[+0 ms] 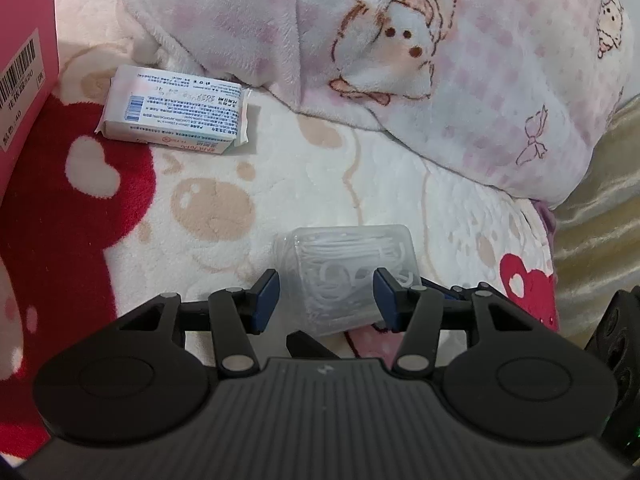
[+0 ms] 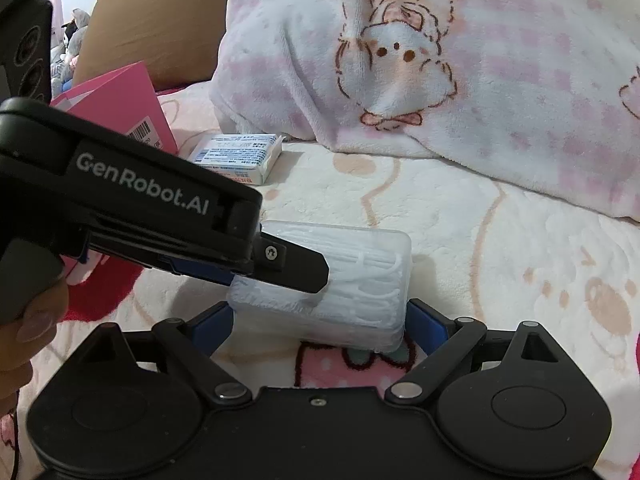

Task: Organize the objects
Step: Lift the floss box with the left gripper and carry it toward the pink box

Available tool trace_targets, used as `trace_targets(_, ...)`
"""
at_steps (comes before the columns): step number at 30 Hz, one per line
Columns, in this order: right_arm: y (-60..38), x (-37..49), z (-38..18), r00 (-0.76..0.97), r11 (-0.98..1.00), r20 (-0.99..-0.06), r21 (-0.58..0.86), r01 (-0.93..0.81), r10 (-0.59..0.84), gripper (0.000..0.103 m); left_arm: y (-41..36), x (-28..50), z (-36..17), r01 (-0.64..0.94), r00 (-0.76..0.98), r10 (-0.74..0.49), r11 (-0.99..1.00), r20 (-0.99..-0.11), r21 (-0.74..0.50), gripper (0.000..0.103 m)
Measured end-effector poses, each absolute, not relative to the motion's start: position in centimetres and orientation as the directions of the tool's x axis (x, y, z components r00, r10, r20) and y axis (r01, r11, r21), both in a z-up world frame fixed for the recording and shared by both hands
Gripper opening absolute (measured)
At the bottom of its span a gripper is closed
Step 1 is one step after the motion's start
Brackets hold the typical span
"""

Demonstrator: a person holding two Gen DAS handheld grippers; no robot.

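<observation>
The clear plastic floss-pick box point(image 1: 352, 276), a rounded rectangular case packed with white picks, is lying on the plush printed blanket point(image 1: 320, 184), which serves as the landmark.

The left gripper point(image 1: 326, 294) is standing spread around the box, its blue pads point(image 1: 266, 294) clear of the case walls. The right gripper point(image 2: 320, 322) is pinching the box between its blue pads point(image 2: 426, 326).

Beyond the box, a white printed carton point(image 1: 174, 114) is lying flat on the blanket, beside a glossy pink cardboard box point(image 1: 24, 80). Only the right wrist view is showing the left gripper's black body from the side and a hand point(image 2: 28, 320) gripping it.
</observation>
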State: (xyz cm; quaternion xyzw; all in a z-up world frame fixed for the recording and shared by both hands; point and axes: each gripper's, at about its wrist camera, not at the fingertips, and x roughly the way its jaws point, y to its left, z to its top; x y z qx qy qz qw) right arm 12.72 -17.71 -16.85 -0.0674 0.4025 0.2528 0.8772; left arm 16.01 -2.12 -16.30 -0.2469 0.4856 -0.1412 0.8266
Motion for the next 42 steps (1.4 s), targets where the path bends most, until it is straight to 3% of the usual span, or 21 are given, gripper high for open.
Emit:
trace_targets(16, -17.7, 10.6, -16.0, 0.545, 0.858, -0.742, 0.080, -0.507, 0.391, 0.095, -3.5, 14.0, -14.2, 0.003, 0.441, -0.414, 0.888, -0.797, -0.460, 0.049)
trace_targets(23, -16.9, 8.2, -14.7, 0.537, 0.869, -0.738, 0.134, -0.477, 0.409, 0.095, -4.0, 12.0, -11.7, 0.011, 0.428, -0.336, 0.930, -0.839, -0.366, 0.051)
trace_targets(42, -16.9, 3.7, -9.4, 0.457, 0.825, -0.765, 0.167, -0.541, 0.454, 0.095, -2.9, 5.6, -7.0, 0.036, 0.445, -0.318, 0.941, -0.837, -0.338, 0.050)
